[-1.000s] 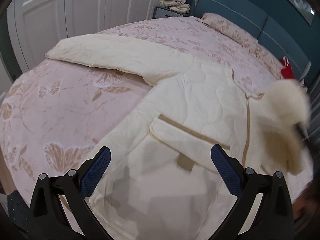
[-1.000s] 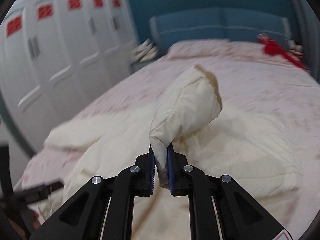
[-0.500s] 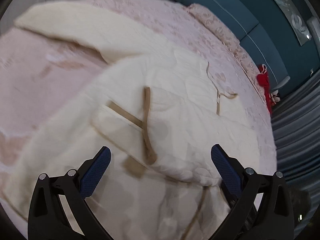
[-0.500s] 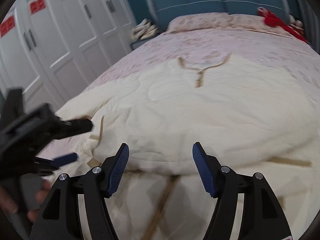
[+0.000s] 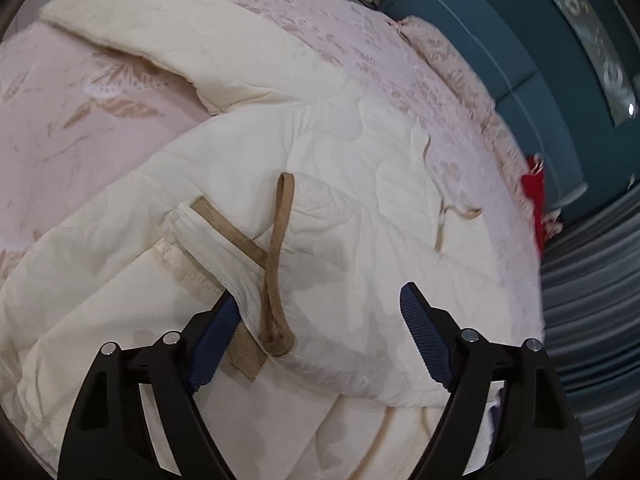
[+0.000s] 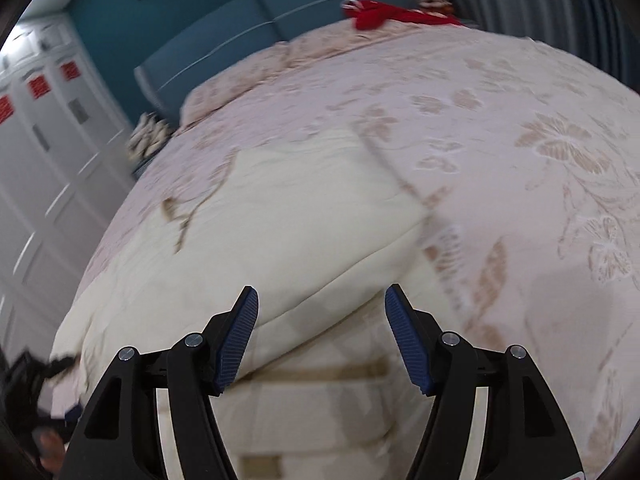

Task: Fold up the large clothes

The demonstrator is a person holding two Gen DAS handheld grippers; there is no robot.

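Both grippers are standing open over the cream quilted coat (image 5: 352, 184) spread on the pink bed (image 5: 80, 120). Left gripper (image 5: 316, 328), its jaws just narrowing, is straddling a tan loop (image 5: 276, 256) and pocket flap, its left pad slipping under the flap. Right gripper (image 6: 322, 336) is bracketing the coat's folded edge, gripping nothing; bare bedspread is lying open to its right.

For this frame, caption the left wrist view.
Left gripper open over a cream quilted coat with a tan strap, on a pink bedspread.
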